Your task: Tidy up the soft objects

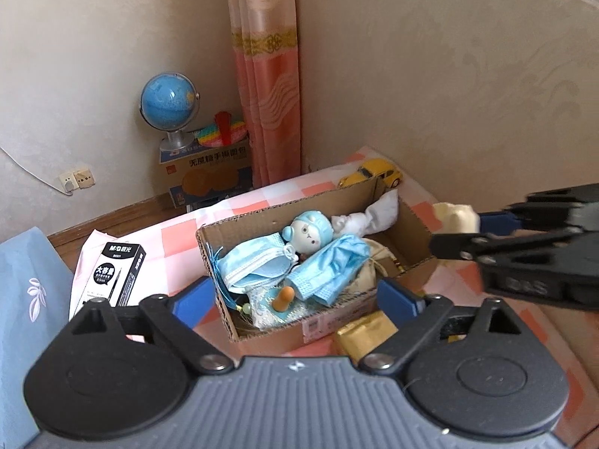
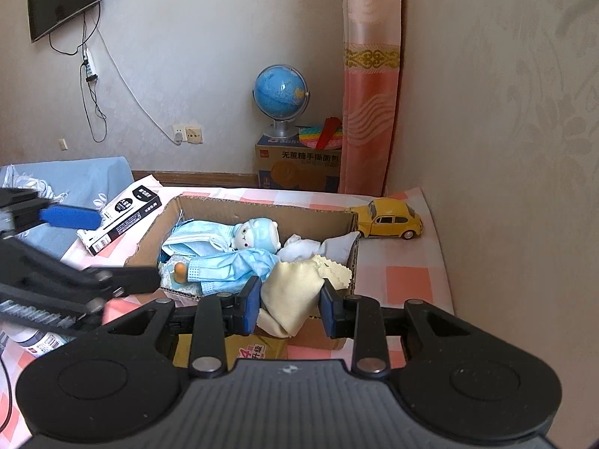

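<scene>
- While most of the soft things already lie in the cardboard box (image 2: 262,205), we judge the tidying well along: blue face masks (image 2: 209,241), a white sock bundle (image 2: 299,247) and a small doll in a blue cap (image 2: 258,234) sit inside.
- We see our right gripper (image 2: 290,301) just over the box's near edge with a cream cloth (image 2: 295,288) between its blue pads; the cloth hangs partly into the box, and whether the pads pinch it we cannot tell.
- Our left gripper (image 1: 299,295) hovers before the box, jaws spread wide, holding nothing.
- We judge that the cloth remains to be settled inside; no other loose soft thing shows plainly on the checked bed sheet (image 2: 404,280).
- We read "M&G" and "大容量" on the black-and-white pen box (image 1: 116,277) beside the carton.
- We read "无蔗糖手撕面包" on the carton under the globe (image 2: 280,93).
- A yellow toy car (image 2: 387,219) stands behind the box.
</scene>
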Demonstrator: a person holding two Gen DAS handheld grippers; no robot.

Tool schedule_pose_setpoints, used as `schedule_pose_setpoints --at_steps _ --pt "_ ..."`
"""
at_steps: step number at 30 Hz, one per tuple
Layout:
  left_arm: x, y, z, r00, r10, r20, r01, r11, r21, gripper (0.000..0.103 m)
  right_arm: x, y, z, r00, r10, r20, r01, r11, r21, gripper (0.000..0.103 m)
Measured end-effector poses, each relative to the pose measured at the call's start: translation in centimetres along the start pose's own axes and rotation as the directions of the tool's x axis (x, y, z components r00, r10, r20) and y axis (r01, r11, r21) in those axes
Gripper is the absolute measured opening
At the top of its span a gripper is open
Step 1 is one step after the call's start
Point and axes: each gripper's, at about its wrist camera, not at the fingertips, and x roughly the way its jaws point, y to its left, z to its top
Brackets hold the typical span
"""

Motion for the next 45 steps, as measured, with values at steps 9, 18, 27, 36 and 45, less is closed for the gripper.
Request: schedule_pose_setpoints --at_steps 9,18,27,36,45 --pt "-5.0 -1.4 -3.3 0.998 0.018 0.064 -0.018 1.0 0.009 0.1 2.8 -0.9 2.7 0.998 0.052 -0.035 -0.05 0.997 0.055 0.037" --pt "-6.5 -1.1 -5.0 0.999 0.011 0.049 -0.008 0.998 -0.065 0.1 7.9 -1.5 5.7 0.99 0.04 -0.135 -0.028 0.995 0.093 0.037" --pt "-5.9 -0.6 -5.7 0.998 0.054 0.033 -0.052 0.996 -0.079 0.1 9.5 -2.2 5.7 0.978 -0.022 -0.21 0.047 0.992 0.119 0.082" --pt "-6.3 -0.3 -5.7 0.992 0.117 0.052 -0.112 0.99 -0.086 0.101 6.8 -2.1 5.5 0.986 -0.025 -0.168 0.045 0.992 0.12 0.102" --pt "-7.1 0.0 -6.4 0.986 0.164 0.001 -0.162 0.976 -0.143 0.101 1.4 0.3 2.2 0.982 -0.068 -0.177 0.076 0.997 0.035 0.103"
